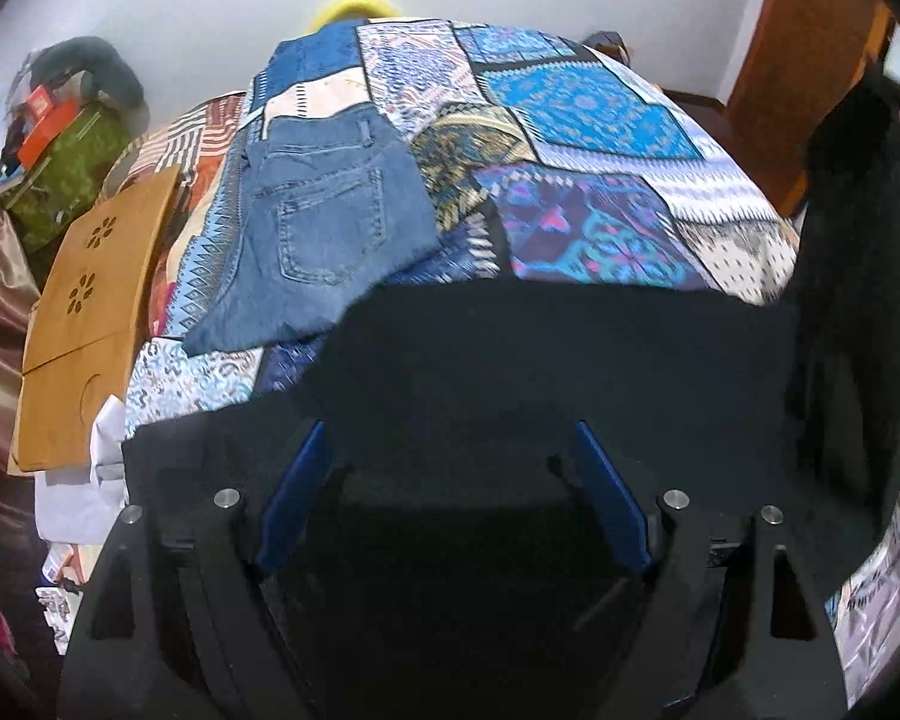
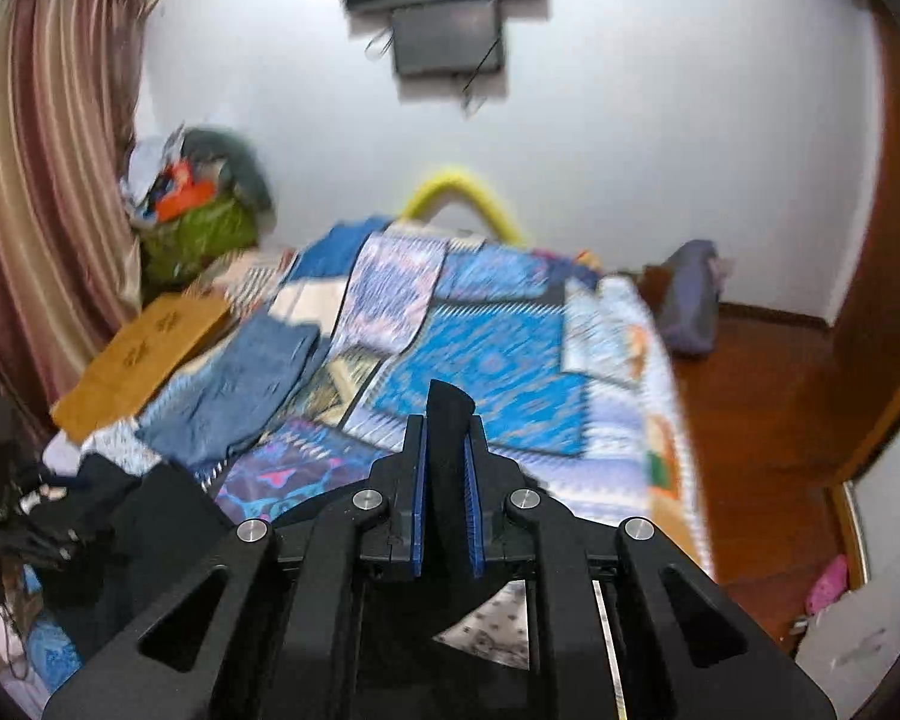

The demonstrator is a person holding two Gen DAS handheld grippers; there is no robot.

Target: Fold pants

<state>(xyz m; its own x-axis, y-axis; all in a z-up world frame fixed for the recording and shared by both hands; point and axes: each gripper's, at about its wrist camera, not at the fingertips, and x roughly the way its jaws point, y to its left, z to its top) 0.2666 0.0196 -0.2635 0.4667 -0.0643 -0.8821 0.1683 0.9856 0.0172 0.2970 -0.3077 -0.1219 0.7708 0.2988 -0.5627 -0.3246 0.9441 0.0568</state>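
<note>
Black pants [image 1: 570, 360], dark fabric: draped over the near edge of the bed, directly ahead of both grippers. Right gripper [image 2: 447, 480]: fingers narrow, pinching a fold of this black cloth. Left gripper [image 1: 450, 498]: fingers wide, nothing pressed between them, black cloth just beyond. Folded jeans [image 1: 330, 222]: lying flat on the patchwork bedspread [image 1: 600, 102], apparently already done. Wooden board [image 1: 90, 300]: beside the jeans at the bed's edge. Step in hand, judged: picking up the black pair for spreading. Next move calls for the left fingers closing on a second edge.
</note>
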